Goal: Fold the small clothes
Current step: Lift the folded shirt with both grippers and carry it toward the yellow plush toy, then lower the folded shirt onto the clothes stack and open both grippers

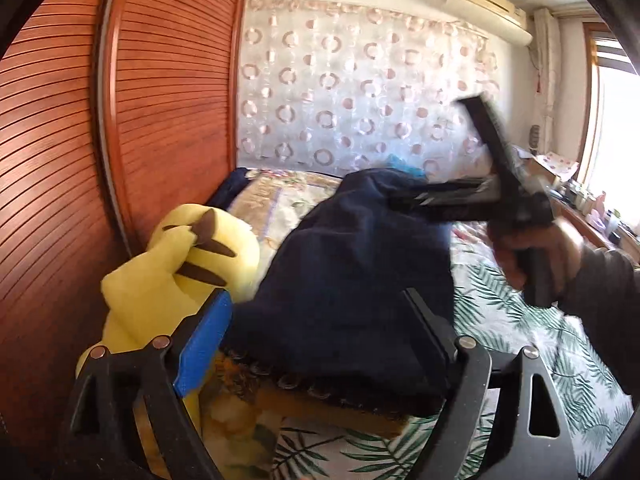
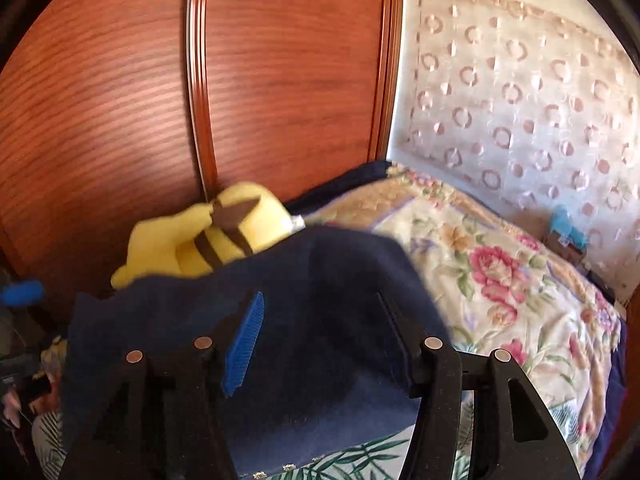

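A dark navy garment [image 1: 352, 276] hangs lifted above the bed; it also fills the lower middle of the right wrist view [image 2: 312, 296]. My left gripper [image 1: 316, 312] has its jaws wide apart with the cloth's lower part hanging between them. My right gripper [image 2: 320, 320] also stands with jaws apart and the navy cloth draped between them. In the left wrist view the right gripper [image 1: 404, 200] reaches into the garment's top edge, held by a hand [image 1: 536, 248]; its fingertips are buried in cloth and blurred.
A yellow plush toy [image 1: 180, 280] lies at the left by the red-brown slatted wardrobe [image 1: 60, 160]. The bed has a leaf-print sheet [image 1: 520, 340] and a floral quilt [image 2: 500, 260]. A patterned curtain [image 1: 360, 92] hangs behind. A cluttered desk [image 1: 580, 196] stands at the right.
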{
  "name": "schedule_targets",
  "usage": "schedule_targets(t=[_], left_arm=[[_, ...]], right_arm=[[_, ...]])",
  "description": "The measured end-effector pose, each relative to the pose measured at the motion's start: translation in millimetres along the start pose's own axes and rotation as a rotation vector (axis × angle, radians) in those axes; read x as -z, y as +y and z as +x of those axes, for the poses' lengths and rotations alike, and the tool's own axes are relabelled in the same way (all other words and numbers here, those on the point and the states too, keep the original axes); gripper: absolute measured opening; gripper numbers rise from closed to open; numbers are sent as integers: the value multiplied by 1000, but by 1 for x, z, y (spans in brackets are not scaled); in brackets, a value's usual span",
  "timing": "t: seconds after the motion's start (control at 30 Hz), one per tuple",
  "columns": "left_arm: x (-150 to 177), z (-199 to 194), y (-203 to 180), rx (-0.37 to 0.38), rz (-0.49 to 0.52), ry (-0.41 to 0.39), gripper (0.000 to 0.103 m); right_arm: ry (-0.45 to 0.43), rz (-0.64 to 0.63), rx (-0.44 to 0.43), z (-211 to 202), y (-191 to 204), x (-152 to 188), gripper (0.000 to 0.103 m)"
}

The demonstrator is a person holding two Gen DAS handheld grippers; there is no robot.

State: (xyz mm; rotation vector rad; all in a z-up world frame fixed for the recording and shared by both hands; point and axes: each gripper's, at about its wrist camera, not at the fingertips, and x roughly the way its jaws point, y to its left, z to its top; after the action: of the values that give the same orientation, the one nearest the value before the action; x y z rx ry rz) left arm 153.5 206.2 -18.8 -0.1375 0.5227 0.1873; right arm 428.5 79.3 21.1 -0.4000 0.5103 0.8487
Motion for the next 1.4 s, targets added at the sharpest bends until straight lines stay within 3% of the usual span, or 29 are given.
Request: schedule_targets(t=[0.2,0.43,0.53,0.83,1.03,1.07,1.2,1.27,1.4], left_arm=[[0,2,-7,8,15,29,89],[-1,-10,-18,28,54,28,89],[1,-14,-27,18,70,37,89],[14,-35,-63,83,109,19,89],[33,-50,-99,152,125,10,89],[36,-52,-106,157,132,11,89],[44,-61,-129,157,169,6,89],[46,-68,-140,168,184,-3,89],[49,-84,-157,211,204,-23,89]], right_arm=[[53,38,8,41,-10,7,63],[11,82,37,16,-4,4,63],[-12,97,75,-18,8,22,63],[-69,176,162,-140,39,91,63],[-104,233,238,-215,71,138,70],[-115,224,219,-227,77,146,71],[-138,264,274,-281,103,180,73],[-154,292,307,-306,114,195,85],[-187,338,383,-348,135,216,92]])
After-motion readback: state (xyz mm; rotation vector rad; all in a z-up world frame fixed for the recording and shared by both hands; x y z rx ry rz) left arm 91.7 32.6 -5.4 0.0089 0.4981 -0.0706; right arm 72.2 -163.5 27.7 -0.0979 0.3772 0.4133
